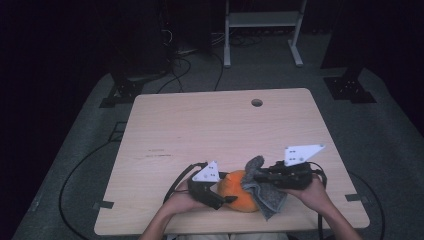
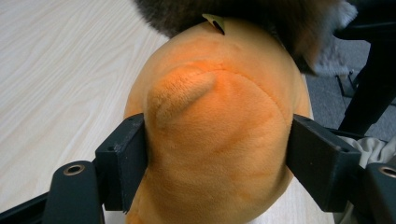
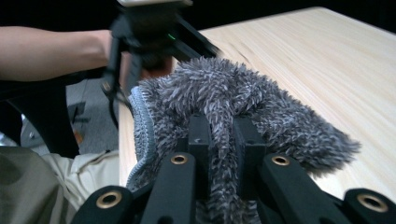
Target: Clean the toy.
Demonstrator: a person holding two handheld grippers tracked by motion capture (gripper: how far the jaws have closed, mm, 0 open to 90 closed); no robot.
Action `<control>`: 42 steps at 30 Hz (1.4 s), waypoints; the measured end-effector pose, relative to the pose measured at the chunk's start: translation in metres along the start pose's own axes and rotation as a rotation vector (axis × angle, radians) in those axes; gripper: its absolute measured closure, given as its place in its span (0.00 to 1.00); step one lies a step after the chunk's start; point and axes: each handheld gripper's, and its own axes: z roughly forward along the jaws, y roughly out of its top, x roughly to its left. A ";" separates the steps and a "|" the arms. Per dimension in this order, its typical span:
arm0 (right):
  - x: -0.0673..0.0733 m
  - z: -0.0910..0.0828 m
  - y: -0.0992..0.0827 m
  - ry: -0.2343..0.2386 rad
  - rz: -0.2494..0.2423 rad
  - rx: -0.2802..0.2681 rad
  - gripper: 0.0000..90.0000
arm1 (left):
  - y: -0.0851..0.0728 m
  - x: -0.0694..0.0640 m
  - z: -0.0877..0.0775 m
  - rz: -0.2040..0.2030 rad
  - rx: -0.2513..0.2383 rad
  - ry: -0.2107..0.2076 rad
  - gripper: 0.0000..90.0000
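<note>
While the left gripper (image 2: 215, 154) clamps the orange plush toy (image 2: 219, 140) between its two black pads, one on each flank, the toy sits at the near edge of the wooden table (image 1: 215, 125), slightly right of centre, pinned so it should not roll or slide. Right gripper (image 3: 219, 140) has its jaws drawn narrow on a fold of the grey shaggy cloth (image 3: 243, 102); pile bulges out on both sides of the pads. From the high view, the cloth (image 1: 262, 187) drapes over the right side of the plush (image 1: 235, 192) and hangs down toward the near edge, the right gripper (image 1: 255, 176) just above it. Judged purpose: left steadies, right wipes or covers the plush surface. Far half of the table bare except for a cable hole (image 1: 257, 102).
</note>
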 end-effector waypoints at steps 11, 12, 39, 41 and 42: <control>-0.008 -0.003 -0.047 -0.067 0.076 0.001 0.88 | -0.010 0.006 -0.003 -0.057 -0.013 -0.003 0.30; -0.009 -0.007 -0.053 -0.076 0.095 0.004 0.88 | -0.009 0.006 -0.002 -0.059 -0.016 -0.001 0.30; -0.007 0.013 0.009 -0.001 -0.008 0.182 0.88 | 0.012 -0.001 0.010 0.010 -0.013 -0.008 0.28; -0.007 0.008 -0.001 0.001 0.012 0.154 0.88 | 0.011 0.000 0.008 0.010 -0.051 -0.028 0.22; -0.007 0.005 -0.005 0.000 0.016 0.141 0.88 | 0.010 0.003 0.008 -0.007 -0.046 -0.021 0.19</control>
